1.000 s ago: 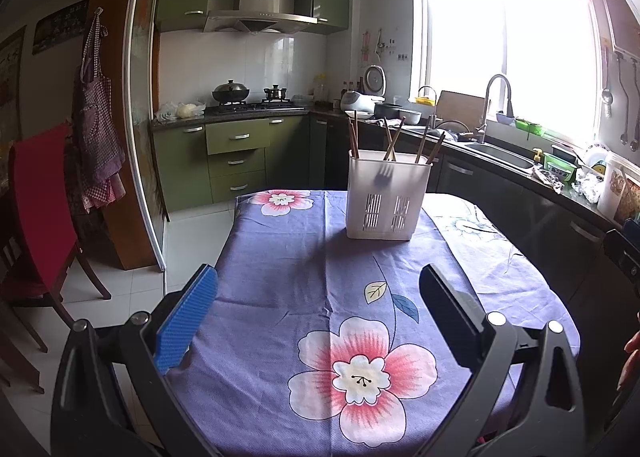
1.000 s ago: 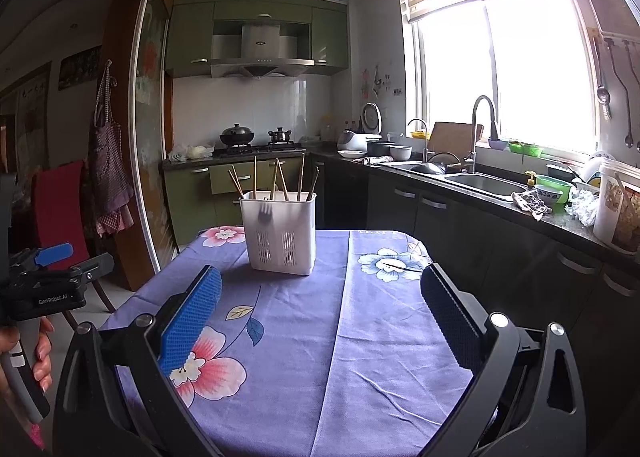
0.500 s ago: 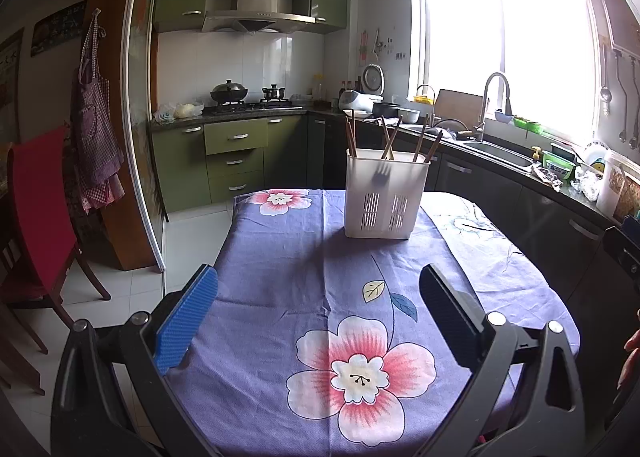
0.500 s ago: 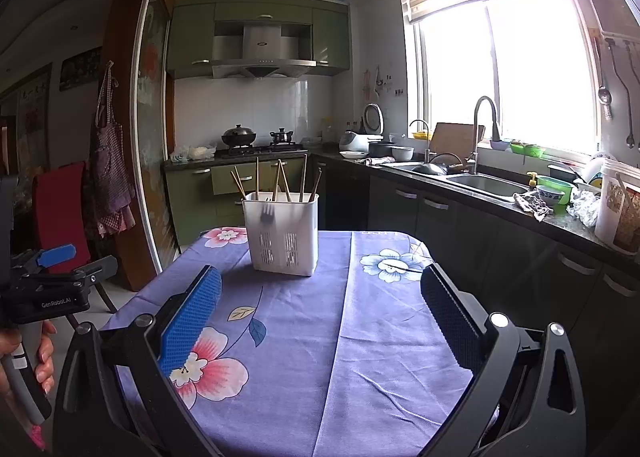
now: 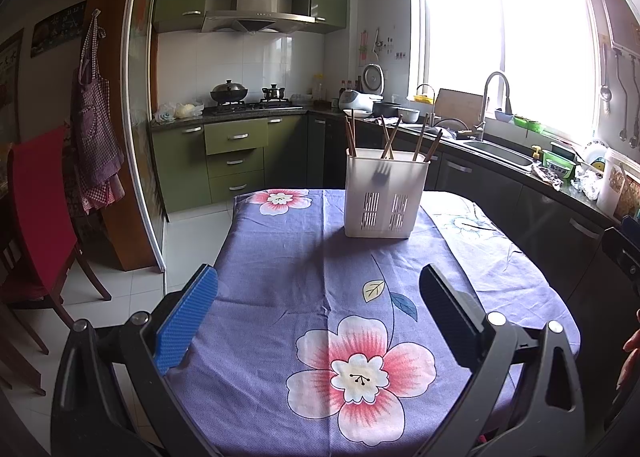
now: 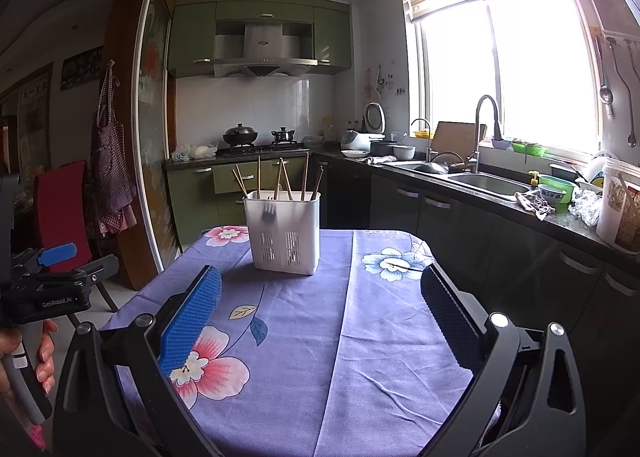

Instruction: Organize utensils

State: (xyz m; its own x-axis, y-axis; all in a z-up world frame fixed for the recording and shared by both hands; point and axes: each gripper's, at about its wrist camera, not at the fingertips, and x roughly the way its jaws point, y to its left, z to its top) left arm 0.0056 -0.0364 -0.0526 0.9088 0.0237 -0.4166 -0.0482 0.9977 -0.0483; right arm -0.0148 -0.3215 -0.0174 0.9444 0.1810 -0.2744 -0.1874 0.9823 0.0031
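A white slotted utensil holder [image 5: 385, 195] stands upright at the far end of the table; it also shows in the right wrist view [image 6: 283, 232]. Several wooden chopsticks [image 5: 390, 137] stick up out of it, also seen in the right wrist view [image 6: 280, 179]. My left gripper [image 5: 318, 289] is open and empty above the near part of the table, well short of the holder. My right gripper [image 6: 320, 289] is open and empty, also short of the holder. The left gripper's body [image 6: 48, 293] shows at the left of the right wrist view.
The table carries a purple flowered cloth [image 5: 304, 277]. A red chair [image 5: 36, 209] stands left of the table. A dark counter with a sink [image 6: 484, 181] runs along the right under the window. Green cabinets and a stove [image 5: 244, 105] are at the back.
Both grippers have shifted only slightly; the holder sits a little differently in each view. Both stay open and empty.
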